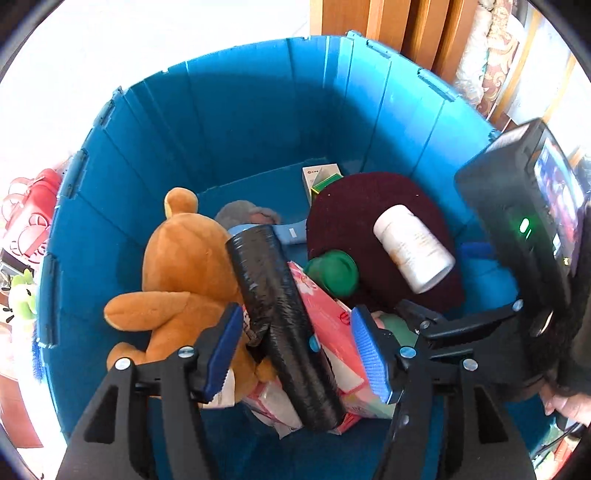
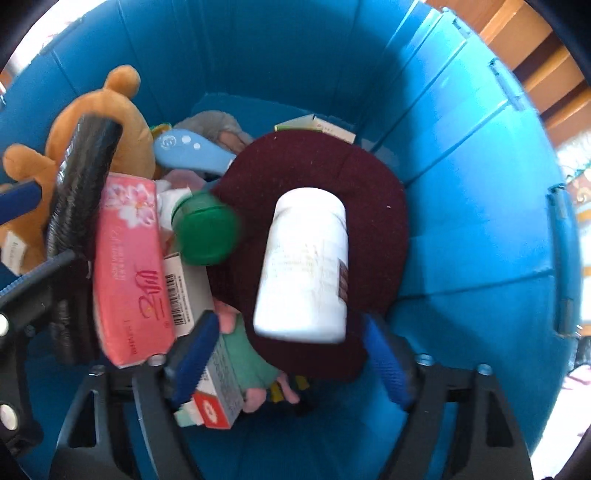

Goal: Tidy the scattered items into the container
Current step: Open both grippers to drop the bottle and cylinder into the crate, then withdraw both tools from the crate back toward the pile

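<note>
A deep blue bin (image 1: 258, 122) (image 2: 461, 221) holds several items. My left gripper (image 1: 297, 354) is open above it, and a black wrapped roll (image 1: 284, 325) lies loose between its blue pads, leaning on a brown teddy bear (image 1: 184, 266) and a pink tissue pack (image 1: 328, 325). My right gripper (image 2: 290, 362) is open too. A white bottle (image 2: 306, 269) sits blurred just beyond its pads, free of them, over a maroon cloth (image 2: 369, 192). A green cap (image 2: 207, 236) lies beside the bottle.
Also in the bin are a light-blue item (image 2: 188, 147), a grey soft thing (image 2: 218, 125), small cardboard boxes (image 1: 317, 177) (image 2: 218, 395) and a pink-green toy (image 2: 258, 369). Outside stand a red object (image 1: 33, 214), wooden furniture (image 1: 406, 33) and the right gripper's body (image 1: 517, 221).
</note>
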`<move>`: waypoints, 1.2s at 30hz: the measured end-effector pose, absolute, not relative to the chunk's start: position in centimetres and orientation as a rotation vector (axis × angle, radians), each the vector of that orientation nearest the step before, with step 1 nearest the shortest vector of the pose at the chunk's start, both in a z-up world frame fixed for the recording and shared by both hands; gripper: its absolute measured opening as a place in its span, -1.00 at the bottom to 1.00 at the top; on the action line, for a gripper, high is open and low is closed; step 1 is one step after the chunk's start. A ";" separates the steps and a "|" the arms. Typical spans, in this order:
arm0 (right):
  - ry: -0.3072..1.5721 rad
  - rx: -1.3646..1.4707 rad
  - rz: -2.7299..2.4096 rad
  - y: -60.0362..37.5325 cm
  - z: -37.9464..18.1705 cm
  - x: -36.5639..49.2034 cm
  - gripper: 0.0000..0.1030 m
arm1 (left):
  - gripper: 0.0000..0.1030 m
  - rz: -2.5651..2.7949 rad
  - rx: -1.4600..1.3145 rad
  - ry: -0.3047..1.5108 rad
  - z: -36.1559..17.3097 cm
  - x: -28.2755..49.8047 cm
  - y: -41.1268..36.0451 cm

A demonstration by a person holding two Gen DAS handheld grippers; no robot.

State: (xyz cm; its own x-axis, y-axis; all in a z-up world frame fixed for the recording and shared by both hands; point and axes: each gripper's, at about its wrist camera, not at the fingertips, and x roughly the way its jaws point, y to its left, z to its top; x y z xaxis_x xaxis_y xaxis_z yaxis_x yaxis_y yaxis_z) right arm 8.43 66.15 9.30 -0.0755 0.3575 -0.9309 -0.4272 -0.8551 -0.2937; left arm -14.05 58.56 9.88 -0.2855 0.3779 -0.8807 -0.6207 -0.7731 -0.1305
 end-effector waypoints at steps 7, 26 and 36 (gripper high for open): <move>0.032 -1.631 2.046 64.1 13.0 11.1 0.99 | 0.16 2.167 -1.215 0.300 12.4 -11.6 56.5; -0.075 -1.089 2.363 53.8 15.2 17.3 0.99 | 0.35 2.499 -0.878 0.124 15.2 -2.2 47.0; -0.096 -0.975 2.453 49.1 16.4 15.7 0.99 | 0.35 2.614 -0.849 0.042 14.9 -1.8 40.4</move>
